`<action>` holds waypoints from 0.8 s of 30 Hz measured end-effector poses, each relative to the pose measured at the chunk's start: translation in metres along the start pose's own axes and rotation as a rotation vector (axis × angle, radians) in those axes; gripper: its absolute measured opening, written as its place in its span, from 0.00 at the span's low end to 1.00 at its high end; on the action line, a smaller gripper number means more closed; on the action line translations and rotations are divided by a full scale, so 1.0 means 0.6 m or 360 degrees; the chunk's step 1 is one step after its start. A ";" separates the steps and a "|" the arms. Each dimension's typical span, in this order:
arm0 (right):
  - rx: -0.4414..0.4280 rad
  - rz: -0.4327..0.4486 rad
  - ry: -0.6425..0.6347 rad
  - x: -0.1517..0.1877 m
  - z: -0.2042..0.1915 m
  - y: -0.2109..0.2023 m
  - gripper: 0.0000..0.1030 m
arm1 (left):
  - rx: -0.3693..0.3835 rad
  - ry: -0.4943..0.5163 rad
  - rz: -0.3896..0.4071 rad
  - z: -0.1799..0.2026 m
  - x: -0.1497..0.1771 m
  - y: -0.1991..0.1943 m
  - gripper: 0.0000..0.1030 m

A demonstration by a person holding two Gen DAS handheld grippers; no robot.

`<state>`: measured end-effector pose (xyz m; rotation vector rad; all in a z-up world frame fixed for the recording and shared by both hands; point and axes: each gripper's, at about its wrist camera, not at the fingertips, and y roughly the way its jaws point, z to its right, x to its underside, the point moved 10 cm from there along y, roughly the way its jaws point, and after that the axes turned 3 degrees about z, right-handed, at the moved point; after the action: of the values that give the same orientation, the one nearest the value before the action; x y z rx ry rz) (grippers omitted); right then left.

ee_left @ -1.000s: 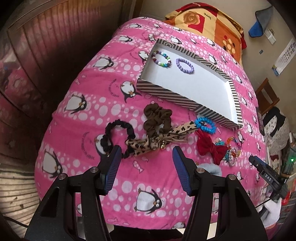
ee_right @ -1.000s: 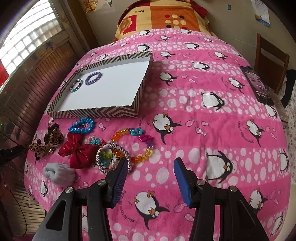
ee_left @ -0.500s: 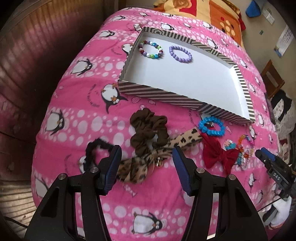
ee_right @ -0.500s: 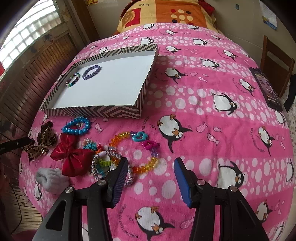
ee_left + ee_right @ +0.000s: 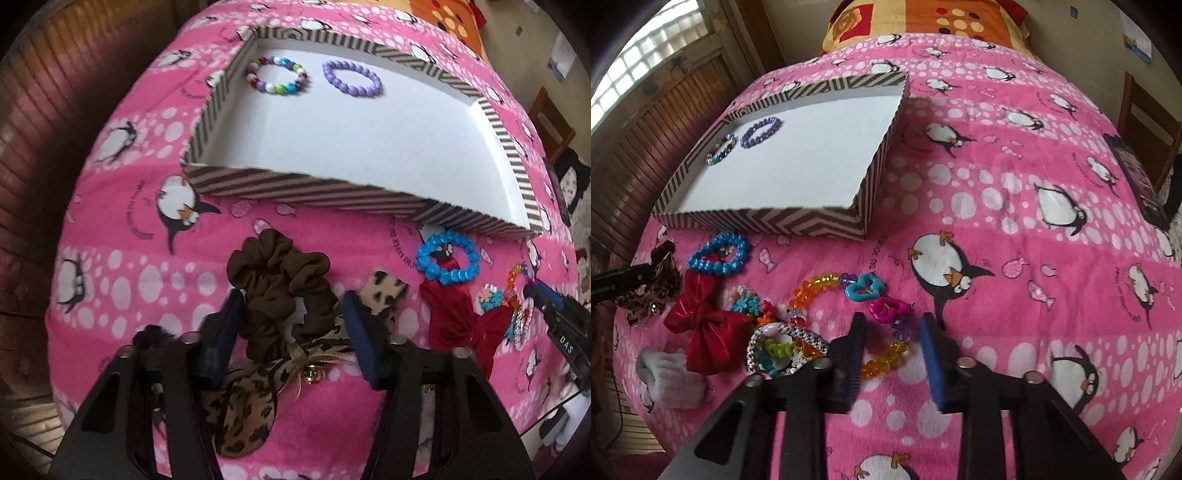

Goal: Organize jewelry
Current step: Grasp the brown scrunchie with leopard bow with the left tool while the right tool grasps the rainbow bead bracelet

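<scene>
A striped box lid lies on the pink bed, holding a multicolour bead bracelet and a purple bead bracelet. My left gripper is open, its fingers either side of a brown scrunchie lying over a leopard bow. My right gripper is open, straddling an orange and pink chunky bracelet. A blue bracelet, a red bow and a silver bangle lie between them.
A white fluffy scrunchie lies near the bed's front edge. A dark phone lies at the bed's right side beside a wooden chair. An orange pillow is at the head. Wooden panelling runs along the left.
Both grippers have moved forward and down. The left now has the brown scrunchie between its open fingers. The right now has the orange and pink bracelet between its fingers.
</scene>
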<state>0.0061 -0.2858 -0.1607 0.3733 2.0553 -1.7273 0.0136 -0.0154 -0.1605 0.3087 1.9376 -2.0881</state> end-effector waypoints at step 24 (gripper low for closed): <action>-0.0207 0.0380 0.0022 -0.090 -0.036 -0.182 0.08 | 0.0227 -0.0050 0.0323 0.013 -0.046 -0.192 0.17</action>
<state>-0.0008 -0.2818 -0.0375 0.5652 2.0268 -1.4475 0.0003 -0.0145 -0.0425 0.4781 1.6668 -2.0869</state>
